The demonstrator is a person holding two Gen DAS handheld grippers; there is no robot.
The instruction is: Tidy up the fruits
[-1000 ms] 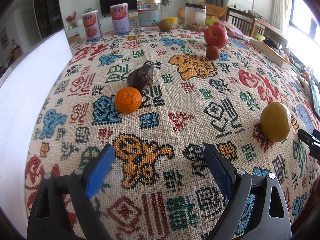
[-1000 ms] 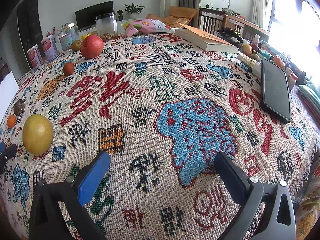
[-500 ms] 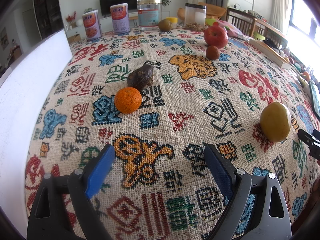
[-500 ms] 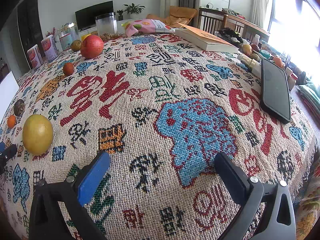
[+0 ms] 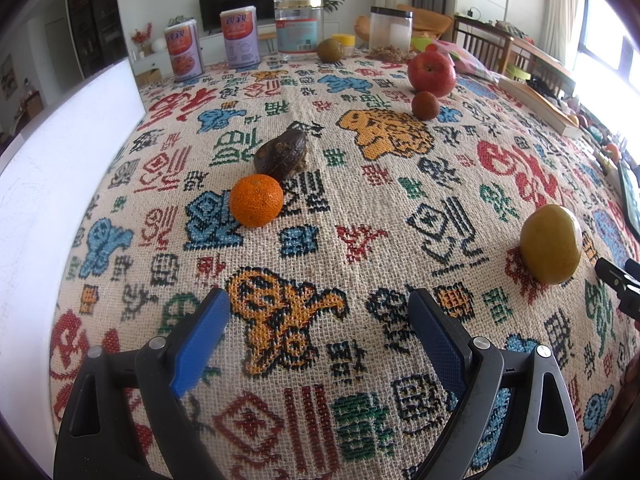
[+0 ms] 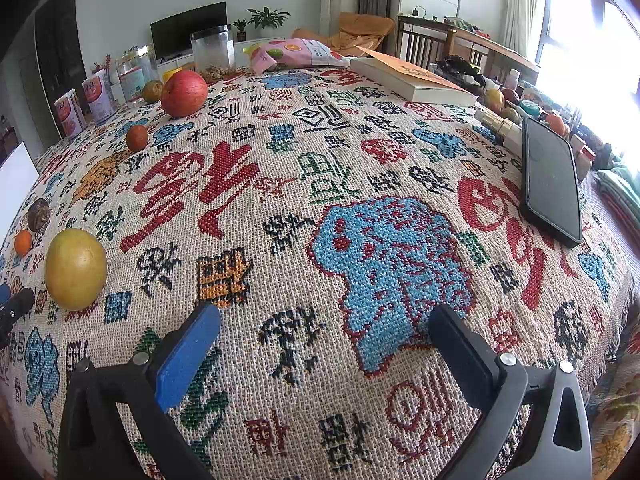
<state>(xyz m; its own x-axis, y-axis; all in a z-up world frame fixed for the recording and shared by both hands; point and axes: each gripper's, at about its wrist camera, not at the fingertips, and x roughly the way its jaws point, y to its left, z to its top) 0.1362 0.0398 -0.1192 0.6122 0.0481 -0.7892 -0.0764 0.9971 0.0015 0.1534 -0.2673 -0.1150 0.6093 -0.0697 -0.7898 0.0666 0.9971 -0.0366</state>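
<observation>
Fruits lie scattered on a patterned woven tablecloth (image 5: 320,208). An orange mandarin (image 5: 256,200) sits beside a dark brown fruit (image 5: 281,155). A yellow-green fruit (image 5: 551,244) lies to the right, also in the right wrist view (image 6: 75,269). A red apple (image 5: 431,73) and a small reddish-brown fruit (image 5: 425,105) lie farther back, with a green-brown fruit (image 5: 330,49) at the far edge. My left gripper (image 5: 318,330) is open and empty, near the mandarin. My right gripper (image 6: 326,340) is open and empty above bare cloth.
Two cans (image 5: 182,54), a clear jar (image 5: 298,26) and a second jar (image 5: 390,32) stand at the far edge. A white board (image 5: 48,168) runs along the left. A book (image 6: 412,78), a snack bag (image 6: 296,54) and a phone (image 6: 550,184) lie right.
</observation>
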